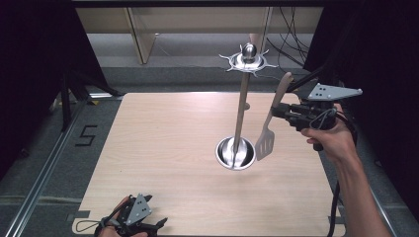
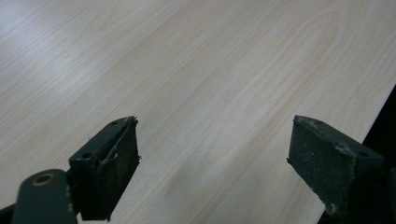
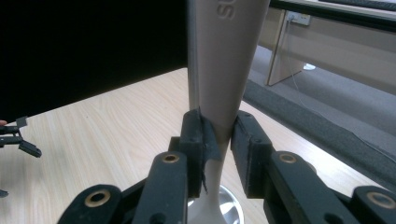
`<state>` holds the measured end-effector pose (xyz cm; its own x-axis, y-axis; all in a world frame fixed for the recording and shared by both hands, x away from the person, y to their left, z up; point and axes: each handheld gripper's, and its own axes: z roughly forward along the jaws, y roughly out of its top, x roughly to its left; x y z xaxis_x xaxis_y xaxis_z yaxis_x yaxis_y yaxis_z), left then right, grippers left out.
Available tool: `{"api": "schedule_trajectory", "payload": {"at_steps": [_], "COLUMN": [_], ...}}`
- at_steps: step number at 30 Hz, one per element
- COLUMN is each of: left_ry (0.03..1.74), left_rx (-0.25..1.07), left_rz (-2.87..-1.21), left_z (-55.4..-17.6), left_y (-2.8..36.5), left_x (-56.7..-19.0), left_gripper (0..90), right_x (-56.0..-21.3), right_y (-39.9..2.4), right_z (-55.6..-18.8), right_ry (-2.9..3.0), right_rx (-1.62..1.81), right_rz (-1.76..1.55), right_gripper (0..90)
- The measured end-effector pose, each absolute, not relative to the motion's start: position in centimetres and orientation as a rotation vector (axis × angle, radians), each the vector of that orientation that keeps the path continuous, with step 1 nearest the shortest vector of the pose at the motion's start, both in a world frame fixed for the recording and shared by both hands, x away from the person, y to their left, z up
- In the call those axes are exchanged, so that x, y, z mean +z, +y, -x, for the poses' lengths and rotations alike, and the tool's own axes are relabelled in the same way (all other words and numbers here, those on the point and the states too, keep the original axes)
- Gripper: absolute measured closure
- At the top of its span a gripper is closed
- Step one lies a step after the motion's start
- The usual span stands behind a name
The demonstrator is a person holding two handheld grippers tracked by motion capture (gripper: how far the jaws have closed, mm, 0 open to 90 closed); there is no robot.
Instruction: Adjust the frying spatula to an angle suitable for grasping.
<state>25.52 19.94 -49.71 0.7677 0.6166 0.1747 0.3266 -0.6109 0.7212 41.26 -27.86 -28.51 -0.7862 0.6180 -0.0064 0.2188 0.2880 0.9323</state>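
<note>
My right gripper (image 1: 274, 109) is shut on the handle of a beige slotted spatula (image 1: 265, 140). The spatula hangs blade down above the table's right side, just right of a utensil stand. The stand has a round metal base (image 1: 235, 153), a wooden pole (image 1: 242, 106) and a metal top ring of hooks (image 1: 248, 60). In the right gripper view the pads (image 3: 201, 135) press the spatula handle (image 3: 224, 60) from both sides, with the base (image 3: 229, 210) below. My left gripper (image 1: 159, 224) rests at the table's near left edge. Its jaws (image 2: 215, 140) stand open over bare wood.
The light wooden table (image 1: 163, 133) has its front edge near the left gripper. Dark floor and metal rails (image 1: 44, 173) lie to the left. Cables (image 1: 291, 39) and wooden furniture legs (image 1: 141, 39) are behind the table.
</note>
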Motion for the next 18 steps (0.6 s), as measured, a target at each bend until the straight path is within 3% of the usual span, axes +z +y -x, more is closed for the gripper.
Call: {"api": "schedule_trajectory", "payload": {"at_steps": [18], "left_ry": [0.702], "left_rx": [0.533], "left_rz": [-2.256], "left_z": [-25.5], "left_y": [19.9], "left_x": [-49.8], "left_gripper": [15.3], "right_x": [-27.3], "right_y": [-26.9], "right_z": [-42.7], "right_ry": [2.255], "right_rx": [1.506], "right_rz": [-0.752], "right_gripper": [75.7]}}
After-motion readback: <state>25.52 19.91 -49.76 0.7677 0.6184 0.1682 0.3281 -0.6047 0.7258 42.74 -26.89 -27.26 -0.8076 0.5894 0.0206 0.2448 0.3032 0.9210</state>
